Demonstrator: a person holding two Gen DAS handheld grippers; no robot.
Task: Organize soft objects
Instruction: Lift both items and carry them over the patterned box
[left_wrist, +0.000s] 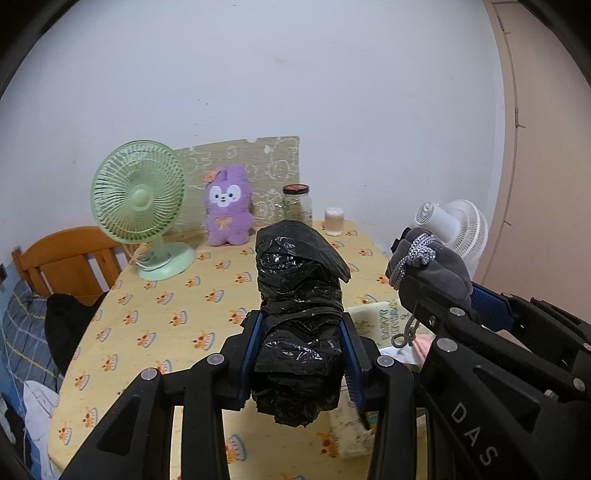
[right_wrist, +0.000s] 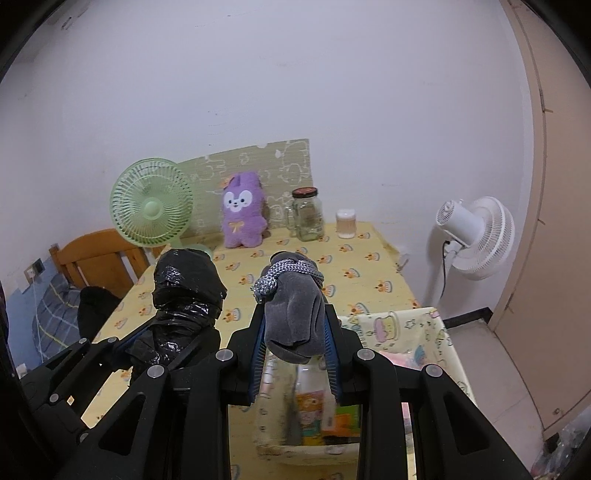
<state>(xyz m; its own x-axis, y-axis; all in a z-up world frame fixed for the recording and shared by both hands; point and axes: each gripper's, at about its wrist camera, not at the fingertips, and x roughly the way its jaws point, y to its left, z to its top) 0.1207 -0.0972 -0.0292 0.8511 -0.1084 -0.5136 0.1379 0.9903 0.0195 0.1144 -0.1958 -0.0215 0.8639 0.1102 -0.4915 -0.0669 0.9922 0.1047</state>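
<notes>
left claw (left_wrist: 301, 354): clamped on crumpled black plastic bag bundle (left_wrist: 299, 317)
right claw (right_wrist: 295, 345): clamped on grey velvet drawstring pouch (right_wrist: 291, 317)
below right claw: yellow patterned fabric basket (right_wrist: 443, 332)

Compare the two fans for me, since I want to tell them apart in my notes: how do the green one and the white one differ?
The green fan stands on the table beside the purple plush; the white fan stands off the table, by the wall to the right. The green fan faces the camera, showing its front grille; the white fan is turned away, showing its motor housing. Both have round wire-style cages.
</notes>
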